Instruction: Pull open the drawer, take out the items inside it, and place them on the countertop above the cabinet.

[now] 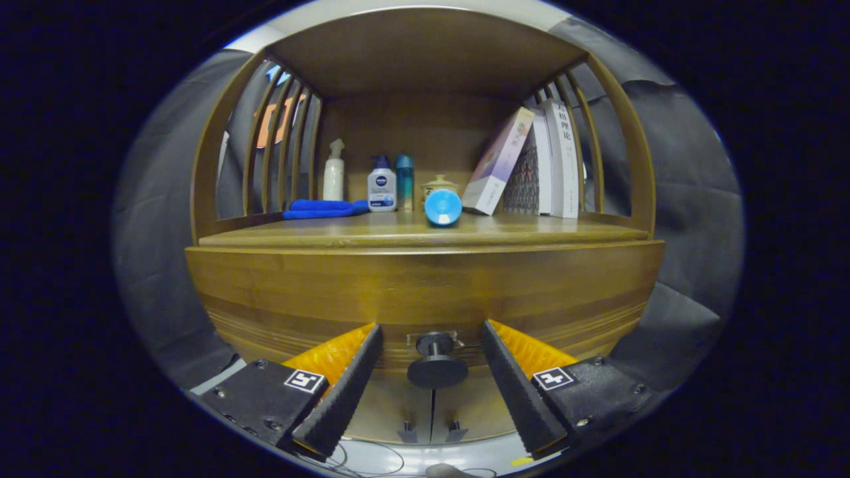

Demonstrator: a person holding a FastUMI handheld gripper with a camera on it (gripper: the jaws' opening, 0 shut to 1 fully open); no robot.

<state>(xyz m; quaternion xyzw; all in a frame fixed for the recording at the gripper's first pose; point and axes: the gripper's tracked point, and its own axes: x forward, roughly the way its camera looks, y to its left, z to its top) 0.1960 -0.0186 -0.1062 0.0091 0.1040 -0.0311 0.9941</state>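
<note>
1. The gripper [431,372] is level with the drawer [425,292], its fingers spread wide, one on either side of the dark round knob [437,364] and clear of it.
2. The drawer front sits flush and closed in the wooden cabinet [206,166], just under the front edge of the countertop [372,229]. That fits a drawer yet to be opened or one pushed shut again.
3. Handling: the knob looks hard, smooth and small, a stiff stalk with a flat cap. I'd pinch behind the cap so the fingers cannot slide off. The wooden drawer likely runs with some friction, so a straight, steady pull.
4. A blue round-ended item [443,206] lies near the countertop's front edge; bottles [382,189], a blue cloth [322,208] and leaning books [531,166] stand further back.
5. Pose: the gripper points squarely at the drawer front, low, fingers horizontal, knob centred between them.
</note>
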